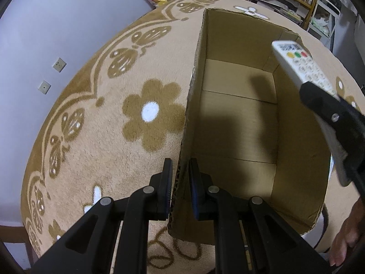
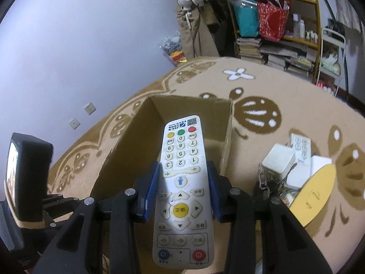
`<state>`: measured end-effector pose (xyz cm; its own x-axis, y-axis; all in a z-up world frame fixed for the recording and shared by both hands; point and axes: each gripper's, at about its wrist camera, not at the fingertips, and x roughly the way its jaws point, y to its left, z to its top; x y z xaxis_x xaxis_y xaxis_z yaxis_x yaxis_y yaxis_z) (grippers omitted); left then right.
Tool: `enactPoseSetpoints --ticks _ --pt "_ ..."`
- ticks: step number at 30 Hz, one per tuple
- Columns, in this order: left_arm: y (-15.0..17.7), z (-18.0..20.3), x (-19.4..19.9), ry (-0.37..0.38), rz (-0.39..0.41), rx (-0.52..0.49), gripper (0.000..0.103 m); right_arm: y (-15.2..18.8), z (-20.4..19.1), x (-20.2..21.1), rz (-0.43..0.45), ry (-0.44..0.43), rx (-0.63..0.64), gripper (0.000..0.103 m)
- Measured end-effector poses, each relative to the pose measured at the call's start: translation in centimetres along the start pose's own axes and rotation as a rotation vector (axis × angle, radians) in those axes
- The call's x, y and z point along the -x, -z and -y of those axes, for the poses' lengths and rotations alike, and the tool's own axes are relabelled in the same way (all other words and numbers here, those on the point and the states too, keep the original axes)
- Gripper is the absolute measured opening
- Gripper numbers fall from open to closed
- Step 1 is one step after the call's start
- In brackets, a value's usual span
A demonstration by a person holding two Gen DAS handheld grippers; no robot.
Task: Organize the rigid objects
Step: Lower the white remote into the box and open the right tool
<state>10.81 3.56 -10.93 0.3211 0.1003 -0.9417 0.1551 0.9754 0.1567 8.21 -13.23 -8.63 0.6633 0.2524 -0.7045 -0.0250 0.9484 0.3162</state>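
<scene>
Left wrist view: the left gripper (image 1: 180, 171) is pointed steeply down, its jaws clamped on the near wall of the open brown cardboard box (image 1: 237, 123) set on the tan flower-patterned plush cover (image 1: 109, 118). The right gripper is seen at right, angled down over the box. Right wrist view: the right gripper (image 2: 183, 171) is closed on the white push-button remote control (image 2: 182, 182), held by its sides above the box opening. A heap of white devices (image 2: 294, 166) lies right of the box.
</scene>
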Motion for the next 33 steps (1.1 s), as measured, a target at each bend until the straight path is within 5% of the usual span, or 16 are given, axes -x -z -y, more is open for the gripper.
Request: enactPoseSetpoints --ticks 25,30,33 --pt "0.2 -0.2 -0.8 -0.009 -0.023 0.013 0.013 -0.2 -0.8 1.0 0.018 0.04 0.069 0.044" --pt "0.2 -0.1 -0.8 -0.012 -0.023 0.01 0.013 -1.5 1.3 3.0 0.084 0.089 0.027 0.077" --pt "0.2 -0.1 -0.6 -0.006 -0.024 0.016 0.013 -1.6 2.9 3.2 0.103 0.205 0.035 0.085"
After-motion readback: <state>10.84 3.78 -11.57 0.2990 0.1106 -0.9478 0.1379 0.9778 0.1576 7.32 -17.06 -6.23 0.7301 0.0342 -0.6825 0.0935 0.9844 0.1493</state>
